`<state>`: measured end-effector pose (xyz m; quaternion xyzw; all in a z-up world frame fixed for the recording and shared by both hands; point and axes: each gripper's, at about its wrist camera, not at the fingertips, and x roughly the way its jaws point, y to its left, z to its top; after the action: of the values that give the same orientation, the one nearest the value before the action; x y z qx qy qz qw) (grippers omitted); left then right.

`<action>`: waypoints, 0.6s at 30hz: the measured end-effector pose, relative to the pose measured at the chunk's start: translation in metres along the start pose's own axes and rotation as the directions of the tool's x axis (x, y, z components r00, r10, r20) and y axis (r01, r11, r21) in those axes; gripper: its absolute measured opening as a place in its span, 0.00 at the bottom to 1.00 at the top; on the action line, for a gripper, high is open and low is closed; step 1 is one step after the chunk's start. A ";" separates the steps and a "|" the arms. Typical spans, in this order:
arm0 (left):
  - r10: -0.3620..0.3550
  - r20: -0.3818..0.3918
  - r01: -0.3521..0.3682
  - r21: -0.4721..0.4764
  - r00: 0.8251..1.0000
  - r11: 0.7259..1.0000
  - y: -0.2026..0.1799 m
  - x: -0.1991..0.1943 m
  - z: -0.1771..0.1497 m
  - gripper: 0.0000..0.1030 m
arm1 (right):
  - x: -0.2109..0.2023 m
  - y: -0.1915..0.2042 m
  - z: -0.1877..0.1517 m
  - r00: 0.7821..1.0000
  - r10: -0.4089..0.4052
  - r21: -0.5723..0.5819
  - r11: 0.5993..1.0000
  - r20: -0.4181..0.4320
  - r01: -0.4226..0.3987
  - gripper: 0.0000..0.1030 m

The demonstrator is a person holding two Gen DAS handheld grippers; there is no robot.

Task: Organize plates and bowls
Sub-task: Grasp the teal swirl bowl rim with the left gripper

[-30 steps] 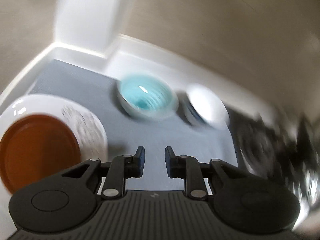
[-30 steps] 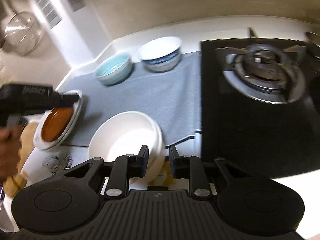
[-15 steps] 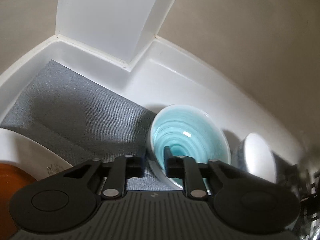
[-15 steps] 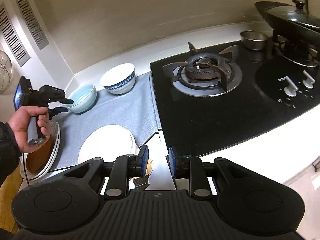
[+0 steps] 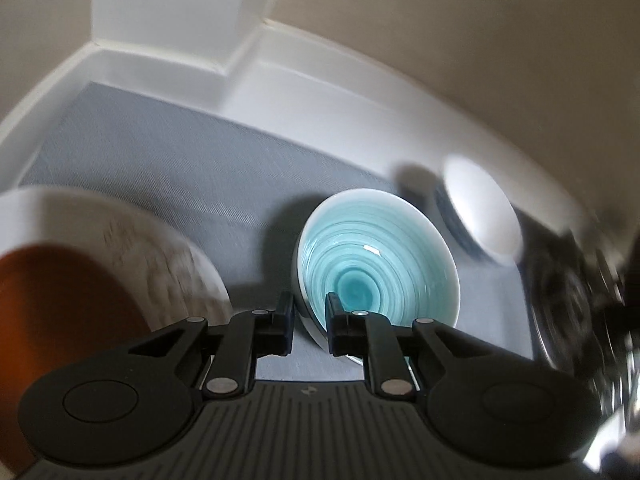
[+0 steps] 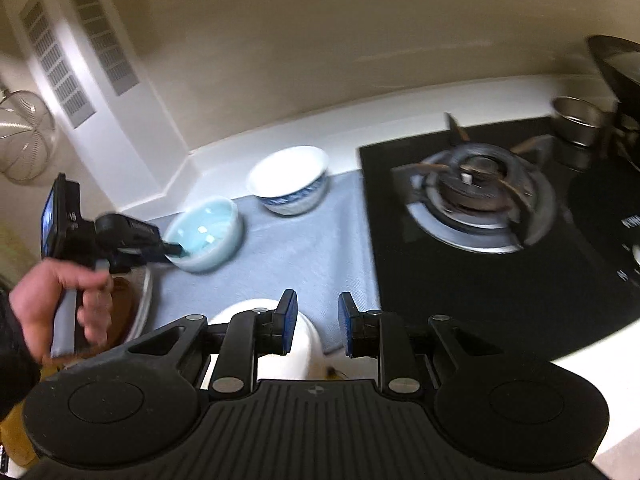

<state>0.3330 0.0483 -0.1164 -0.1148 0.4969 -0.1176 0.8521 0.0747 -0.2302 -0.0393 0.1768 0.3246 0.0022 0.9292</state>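
Teal bowl (image 5: 376,256): glazed, ringed inside, sitting on the grey mat (image 5: 168,168) on the counter (image 5: 320,80), just left of the white bowl (image 6: 288,178).
Left gripper (image 5: 308,322): its fingers straddle the near rim of the teal bowl, one inside, one outside, and pinch the wall between them.
Right gripper (image 6: 318,326): fingers spread partway with nothing between them, above the near edge of the mat and a white plate (image 6: 280,344).
Other dishes: a brown dish (image 5: 60,308) lies on a patterned plate (image 5: 176,264) at the left, near the teal bowl but apart from it.
Step in hand: judged to be securing the teal bowl for a lift, likely to nest it with the white bowl.
How to do it well: a rim pinch on smooth glaze can slip, so the fingers should seat deep on the wall before any lift.
Lift: raise straight up and keep the bowl level, since held by one edge it will want to tip.
Clearance: keep off the patterned plate and approach the white bowl from above.
Risk: ceramic knocking on ceramic if it is set down fast.
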 end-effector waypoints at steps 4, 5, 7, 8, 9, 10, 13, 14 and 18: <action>-0.048 -0.024 0.049 0.072 0.999 0.996 -0.006 -0.007 -0.019 0.17 | 0.020 0.016 0.015 0.998 0.053 -0.043 0.998 -0.022 -0.054 0.25; -0.056 -0.025 0.057 0.076 0.998 0.995 -0.006 -0.008 -0.021 0.17 | 0.025 0.020 0.019 0.997 0.068 -0.048 0.996 -0.025 -0.070 0.25; -0.065 -0.020 0.066 0.053 0.998 0.996 -0.001 -0.012 -0.024 0.18 | 0.037 0.029 0.027 0.995 0.093 -0.051 0.994 -0.038 -0.095 0.25; -0.066 -0.013 0.067 0.043 0.998 0.997 0.002 -0.013 -0.022 0.18 | 0.043 0.035 0.031 0.994 0.100 -0.057 0.993 -0.047 -0.102 0.25; -0.063 -0.005 0.063 0.037 0.998 0.997 0.005 -0.016 -0.021 0.18 | 0.049 0.040 0.034 0.993 0.104 -0.067 0.992 -0.054 -0.108 0.25; -0.059 0.002 0.059 0.038 0.998 0.998 0.003 -0.017 -0.019 0.18 | 0.055 0.045 0.037 0.992 0.108 -0.079 0.991 -0.060 -0.113 0.25; -0.041 0.024 0.039 0.074 0.999 0.996 -0.001 -0.019 -0.014 0.18 | 0.076 0.059 0.045 0.988 0.125 -0.101 0.986 -0.087 -0.134 0.25; -0.040 0.029 0.038 0.081 0.999 0.996 -0.002 -0.017 -0.011 0.18 | 0.083 0.063 0.048 0.988 0.122 -0.116 0.984 -0.091 -0.132 0.25; -0.038 0.032 0.035 0.093 0.999 0.995 -0.002 -0.015 -0.009 0.18 | 0.113 0.070 0.055 0.985 0.112 -0.110 0.986 -0.134 -0.127 0.25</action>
<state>0.3179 0.0505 -0.1079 -0.0865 0.4745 -0.1541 0.8623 0.2049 -0.1693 -0.0441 0.1399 0.3711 0.0884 0.9137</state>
